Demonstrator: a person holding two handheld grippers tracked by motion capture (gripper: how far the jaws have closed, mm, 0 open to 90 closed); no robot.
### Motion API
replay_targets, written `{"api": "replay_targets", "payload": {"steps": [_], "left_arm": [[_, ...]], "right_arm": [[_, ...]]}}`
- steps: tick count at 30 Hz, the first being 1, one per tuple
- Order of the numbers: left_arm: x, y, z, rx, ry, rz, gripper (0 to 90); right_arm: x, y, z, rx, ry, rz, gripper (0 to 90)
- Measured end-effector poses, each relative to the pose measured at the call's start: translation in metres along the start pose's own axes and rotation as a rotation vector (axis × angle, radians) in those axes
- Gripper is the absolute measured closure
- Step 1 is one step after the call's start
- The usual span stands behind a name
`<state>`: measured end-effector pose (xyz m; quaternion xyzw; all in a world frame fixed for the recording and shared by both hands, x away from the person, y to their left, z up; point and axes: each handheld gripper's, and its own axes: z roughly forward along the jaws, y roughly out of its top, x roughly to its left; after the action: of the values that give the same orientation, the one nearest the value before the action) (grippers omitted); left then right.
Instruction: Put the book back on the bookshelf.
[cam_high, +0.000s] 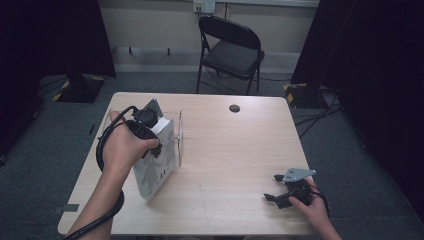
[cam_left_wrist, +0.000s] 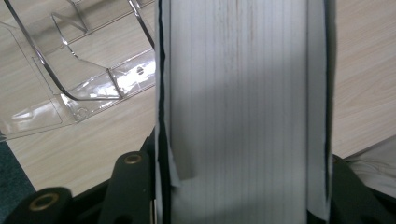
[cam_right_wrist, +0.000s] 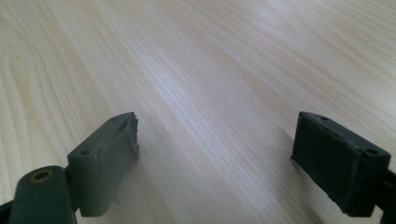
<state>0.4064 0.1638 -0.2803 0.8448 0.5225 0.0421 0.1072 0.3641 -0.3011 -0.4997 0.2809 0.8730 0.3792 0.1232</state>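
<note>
A thick white book (cam_high: 156, 172) stands on its edge at the left of the wooden table (cam_high: 230, 150), leaning a little. My left gripper (cam_high: 158, 144) comes down on its top and is shut on it. In the left gripper view the book's page edges (cam_left_wrist: 238, 93) run between the two black jaws, with the left gripper (cam_left_wrist: 243, 191) clamping both covers. A clear plastic book stand (cam_high: 178, 136) (cam_left_wrist: 93, 79) sits right beside the book. My right gripper (cam_high: 272, 187) rests low near the table's front right corner, open, its jaws pointing left. The right gripper (cam_right_wrist: 215, 154) has bare wood between its pads.
A black folding chair (cam_high: 230, 50) stands beyond the table's far edge. A small dark round cap (cam_high: 234, 108) sits in the tabletop near the back. Cables (cam_high: 315, 117) lie on the grey carpet at the right, and dark curtains hang on both sides.
</note>
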Motion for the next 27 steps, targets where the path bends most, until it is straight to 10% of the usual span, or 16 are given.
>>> {"api": "replay_targets", "payload": {"steps": [2, 6, 8, 11, 27], "left_arm": [[0.002, 0.002, 0.0, 0.001, -0.002, 0.023, 53.4], [-0.005, 0.003, 0.001, 0.009, -0.004, -0.064, 53.4], [-0.001, 0.006, 0.002, 0.006, 0.011, 0.002, 53.4], [-0.005, 0.008, 0.003, -0.008, 0.008, -0.068, 53.4], [-0.001, 0.017, 0.005, -0.018, 0.029, -0.093, 53.3]], "right_arm": [[0.0, 0.0, 0.0, 0.0, 0.0, 0.0, 13.3], [0.0, 0.0, 0.0, -0.001, 0.002, 0.0, 13.3], [0.0, 0.0, 0.0, 0.0, 0.001, 0.0, 13.3], [0.0, 0.0, 0.0, 0.002, 0.001, -0.001, 13.3], [0.0, 0.0, 0.0, 0.0, 0.004, -0.001, 13.3]]}}
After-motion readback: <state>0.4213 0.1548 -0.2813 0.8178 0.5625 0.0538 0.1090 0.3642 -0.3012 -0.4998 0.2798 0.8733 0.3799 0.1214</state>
